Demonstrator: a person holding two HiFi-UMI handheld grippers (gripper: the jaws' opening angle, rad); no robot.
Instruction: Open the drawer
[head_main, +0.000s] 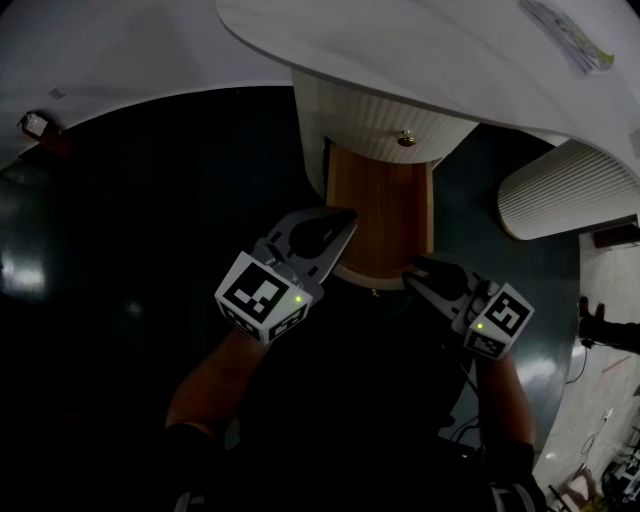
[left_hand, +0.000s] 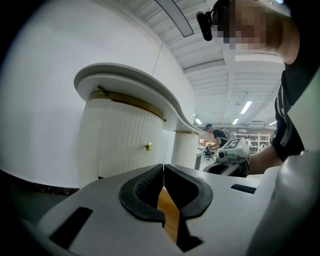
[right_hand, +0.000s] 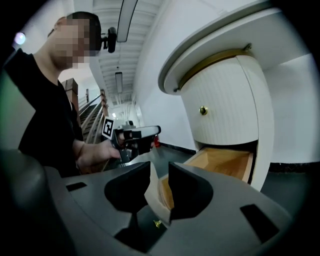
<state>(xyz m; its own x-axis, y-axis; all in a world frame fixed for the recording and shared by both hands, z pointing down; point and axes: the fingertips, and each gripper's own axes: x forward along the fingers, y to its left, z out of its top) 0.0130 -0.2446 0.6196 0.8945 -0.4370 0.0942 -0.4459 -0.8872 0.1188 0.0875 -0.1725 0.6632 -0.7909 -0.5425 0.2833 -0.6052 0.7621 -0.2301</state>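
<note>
The white ribbed cabinet (head_main: 375, 125) has its lower drawer (head_main: 381, 215) pulled out, showing a bare wooden inside (right_hand: 225, 162). A small brass knob (head_main: 375, 292) sits on the drawer's curved white front (right_hand: 152, 192). My right gripper (head_main: 418, 268) hovers at the front's right corner, jaws open. The front's top edge shows in the gap (right_hand: 159, 185), and the knob (right_hand: 157, 224) glints below it. My left gripper (head_main: 345, 218) is over the drawer's left side, shut and empty (left_hand: 163, 175). The upper drawer carries its own brass knob (head_main: 406, 138) and is closed.
A white curved countertop (head_main: 420, 50) overhangs the cabinet, with papers (head_main: 570, 35) lying on it. A second ribbed column (head_main: 565, 195) stands to the right. The floor (head_main: 130, 250) is dark and glossy, with a small red object (head_main: 35, 125) by the wall. Another person (left_hand: 215, 136) sits far off.
</note>
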